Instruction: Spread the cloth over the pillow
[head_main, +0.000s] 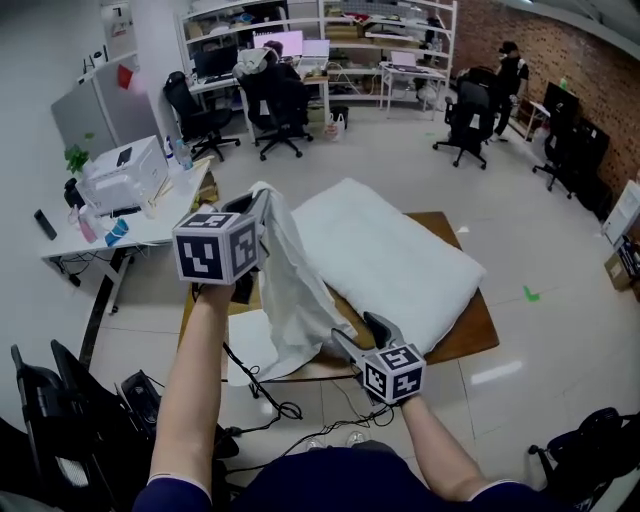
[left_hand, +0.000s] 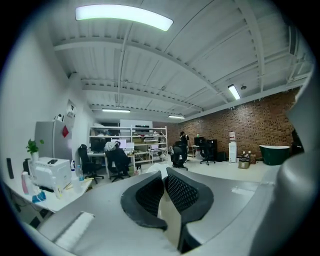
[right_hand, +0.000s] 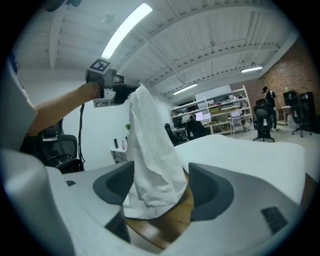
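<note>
In an open-plan office, a person standing over a low wooden worktop (head_main: 472, 338) lifts a white cloth (head_main: 291, 283) by one end, using a hand-held gripper in each hand. The left gripper (head_main: 262, 196) is raised high above the near left corner of the worktop, its jaws pinched together on the top edge of the cloth; a pale sliver of fabric shows squeezed between the ribbed pads in the left gripper view. That height appears chosen to let the cloth hang free and unfold under its own weight. It drops in a long, creased drape, and its lower end rests bunched on the near edge of the worktop, just beside the pillow (head_main: 392, 252). The right gripper (head_main: 363, 336) sits low at that hanging end with its jaws spread wide. The right gripper view shows the bottom of the cloth dangling in the gap between the two pads, neither of them pressing on it, so this gripper has hold of nothing. It seems placed there to take a second edge, which the job would need if the sheet is to be pulled out flat. The large white pillow lies bare and diagonal across the worktop, covering most of it, with none of the cloth over it yet. Spreading has not begun, and with only one end pinched the fabric may stay twisted rather than open out.
</note>
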